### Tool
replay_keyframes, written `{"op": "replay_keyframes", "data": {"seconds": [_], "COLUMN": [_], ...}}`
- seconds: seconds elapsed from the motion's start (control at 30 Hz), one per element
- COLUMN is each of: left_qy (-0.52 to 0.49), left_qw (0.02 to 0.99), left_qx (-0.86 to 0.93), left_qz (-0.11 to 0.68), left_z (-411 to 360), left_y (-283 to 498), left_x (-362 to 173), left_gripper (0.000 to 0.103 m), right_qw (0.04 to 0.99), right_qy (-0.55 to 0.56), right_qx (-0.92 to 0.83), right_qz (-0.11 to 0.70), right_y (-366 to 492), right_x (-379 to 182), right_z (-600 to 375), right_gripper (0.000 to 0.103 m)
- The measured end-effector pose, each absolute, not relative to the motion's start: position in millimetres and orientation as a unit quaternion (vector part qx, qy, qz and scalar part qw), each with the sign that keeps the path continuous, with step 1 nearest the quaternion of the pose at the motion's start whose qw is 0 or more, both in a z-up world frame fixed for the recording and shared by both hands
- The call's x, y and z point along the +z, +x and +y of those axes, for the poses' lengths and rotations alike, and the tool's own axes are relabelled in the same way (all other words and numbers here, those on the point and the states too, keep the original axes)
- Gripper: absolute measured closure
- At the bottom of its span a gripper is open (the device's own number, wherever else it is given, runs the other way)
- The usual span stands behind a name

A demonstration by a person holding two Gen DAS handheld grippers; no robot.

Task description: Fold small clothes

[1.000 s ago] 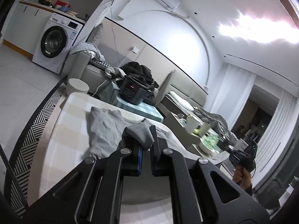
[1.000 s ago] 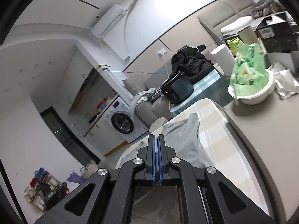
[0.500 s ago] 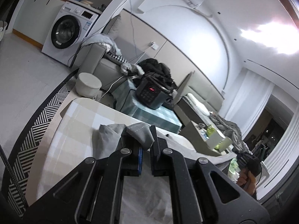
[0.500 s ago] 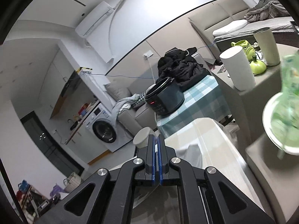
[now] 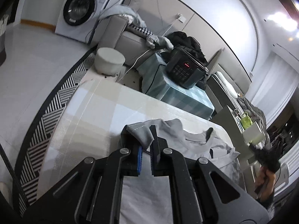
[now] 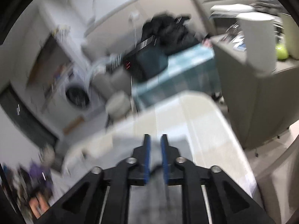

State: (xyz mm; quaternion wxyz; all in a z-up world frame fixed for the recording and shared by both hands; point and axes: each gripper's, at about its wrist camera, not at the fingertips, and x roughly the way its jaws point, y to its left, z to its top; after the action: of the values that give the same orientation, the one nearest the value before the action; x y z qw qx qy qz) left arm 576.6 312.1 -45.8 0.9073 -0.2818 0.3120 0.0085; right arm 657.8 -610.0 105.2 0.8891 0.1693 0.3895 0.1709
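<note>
Fingers of the left gripper [image 5: 146, 145] are clenching a fold of the grey garment [image 5: 201, 143] at lower centre of the left wrist view, the cloth bunching up over the tips. Behind them the garment is lying spread on the pale checked worktop [image 5: 97, 115], its neckline showing right of centre and more cloth running under the gripper toward the bottom edge. A cooker [image 5: 184, 71] is sitting on a teal-covered stand in the upper middle, well apart from the cloth, and a washer [image 5: 80, 9] is standing at upper left.

Over in the right wrist view, which is heavily blurred, the right gripper [image 6: 155, 147] is opening its fingers at lower centre. Grey cloth is lying between and below them, but the blue pads are not pressing on it, so the hold there looks released. The worktop edge is curving away to the right.

Judging by this, a fold is being laid down: one side let go, the other still to be placed. Next, the left side needs lowering flat onto the cloth and releasing, then smoothing before a further fold.
</note>
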Motion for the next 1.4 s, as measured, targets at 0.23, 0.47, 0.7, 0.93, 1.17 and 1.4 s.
{"op": "replay_keyframes", "data": {"seconds": [0.23, 0.47, 0.7, 0.93, 1.17, 1.4], "left_qy": [-0.300, -0.285, -0.300, -0.267, -0.259, -0.285], "left_qw": [0.903, 0.908, 0.905, 0.918, 0.910, 0.888], "left_qx": [0.004, -0.002, -0.010, -0.032, 0.008, 0.041], "left_qz": [0.309, 0.308, 0.302, 0.292, 0.322, 0.359], "left_z": [319.0, 313.3, 314.0, 302.5, 301.4, 318.2], "left_y": [585.1, 548.2, 526.4, 523.8, 570.2, 595.6], "left_x": [-66.2, -57.4, -50.1, -31.5, -35.1, -53.1], "left_gripper": [0.100, 0.100, 0.100, 0.100, 0.100, 0.082], "right_qw": [0.828, 0.835, 0.860, 0.874, 0.876, 0.888], "right_qy": [0.190, 0.215, 0.213, 0.283, 0.271, 0.247], "right_qx": [0.196, 0.185, 0.151, 0.129, 0.112, 0.104], "right_qz": [0.490, 0.471, 0.439, 0.373, 0.384, 0.374], "right_y": [660.6, 673.2, 671.5, 674.5, 721.5, 730.2], "right_x": [52.4, 55.4, 68.6, 114.0, 119.9, 116.6], "right_z": [-597.5, -590.2, -588.4, -622.6, -596.2, -592.1], "right_gripper": [0.062, 0.064, 0.101, 0.101, 0.101, 0.066]}}
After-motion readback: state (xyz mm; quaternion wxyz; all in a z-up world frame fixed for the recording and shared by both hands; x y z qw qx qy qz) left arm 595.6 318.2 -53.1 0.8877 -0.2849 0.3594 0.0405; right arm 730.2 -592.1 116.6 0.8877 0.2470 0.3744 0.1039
